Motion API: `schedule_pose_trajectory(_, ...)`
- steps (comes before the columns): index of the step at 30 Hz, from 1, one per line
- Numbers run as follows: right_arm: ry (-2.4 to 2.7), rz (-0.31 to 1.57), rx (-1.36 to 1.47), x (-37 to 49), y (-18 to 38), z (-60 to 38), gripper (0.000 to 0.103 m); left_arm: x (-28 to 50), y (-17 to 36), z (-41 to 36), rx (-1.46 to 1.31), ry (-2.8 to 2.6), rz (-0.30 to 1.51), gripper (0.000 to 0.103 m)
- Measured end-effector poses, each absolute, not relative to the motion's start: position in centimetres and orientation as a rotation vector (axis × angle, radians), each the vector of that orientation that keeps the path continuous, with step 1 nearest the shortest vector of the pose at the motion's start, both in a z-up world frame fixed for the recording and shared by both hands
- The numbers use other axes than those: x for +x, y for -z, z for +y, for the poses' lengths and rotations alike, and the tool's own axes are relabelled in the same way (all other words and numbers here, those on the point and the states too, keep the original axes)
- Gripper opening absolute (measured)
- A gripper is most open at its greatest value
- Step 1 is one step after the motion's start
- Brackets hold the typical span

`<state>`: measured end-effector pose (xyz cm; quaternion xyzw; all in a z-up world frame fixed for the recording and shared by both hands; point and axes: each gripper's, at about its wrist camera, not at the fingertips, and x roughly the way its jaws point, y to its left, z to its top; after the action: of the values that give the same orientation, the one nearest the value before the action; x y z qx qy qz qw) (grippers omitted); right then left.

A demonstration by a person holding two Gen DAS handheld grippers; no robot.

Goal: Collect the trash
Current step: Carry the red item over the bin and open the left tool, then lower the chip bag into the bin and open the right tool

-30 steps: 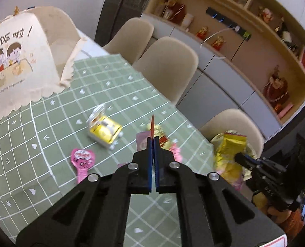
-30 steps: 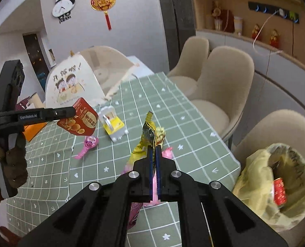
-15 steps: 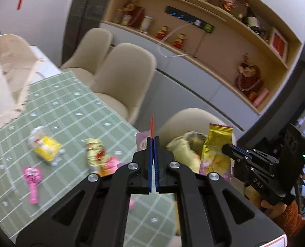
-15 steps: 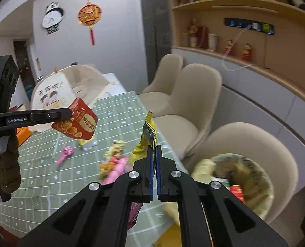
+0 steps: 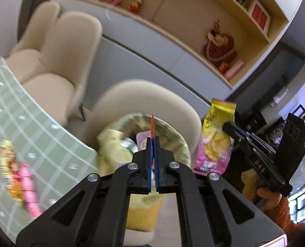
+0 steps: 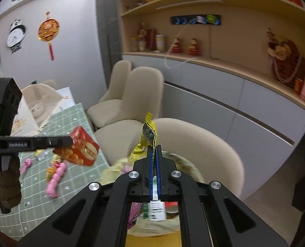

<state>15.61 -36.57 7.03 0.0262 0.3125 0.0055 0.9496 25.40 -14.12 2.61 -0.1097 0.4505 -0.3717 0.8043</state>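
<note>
My left gripper (image 5: 153, 142) is shut on a red snack packet (image 5: 152, 126), seen edge-on here and flat-on as the red packet (image 6: 80, 150) in the right wrist view. My right gripper (image 6: 155, 150) is shut on a yellow and pink chip bag (image 6: 149, 131), which hangs as the chip bag (image 5: 216, 140) at the right of the left wrist view. Both hover over a trash bin (image 5: 111, 142) lined with a yellowish bag, standing on a beige chair seat; several wrappers lie inside. The bin's rim (image 6: 185, 162) shows behind my right fingers.
The table with the green checked cloth (image 5: 39, 133) lies to the left, with a yellow-red wrapper and a pink one (image 6: 55, 175) still on it. Beige chairs (image 5: 55, 61) stand along the table. A cabinet with shelves (image 6: 234, 86) runs behind. A gloved hand (image 6: 6, 183) holds the left gripper.
Both grippers have swung right, away from the table, and now sit over the bin on the chair. Each still carries its packet.
</note>
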Motion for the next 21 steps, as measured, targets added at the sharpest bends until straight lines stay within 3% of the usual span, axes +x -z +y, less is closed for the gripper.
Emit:
schedule_pose_trajectory(8,0.046,0.657,0.114,15.9,-4.7,-42.0,0.005,26.5,0.5,-20.6,-0.189,0.855,1.053,0.002)
schedule_pose_trajectory(12,0.049,0.675,0.122,16.5,-4.0,-43.1,0.005,26.9,1.2,-21.8,-0.162,0.831,1.051,0.028)
schedule_pose_trajectory(21,-0.006,0.699,0.087,19.6,-2.5,-41.9,0.005,25.8,0.2,-17.5,-0.085,0.680,0.906,0.041)
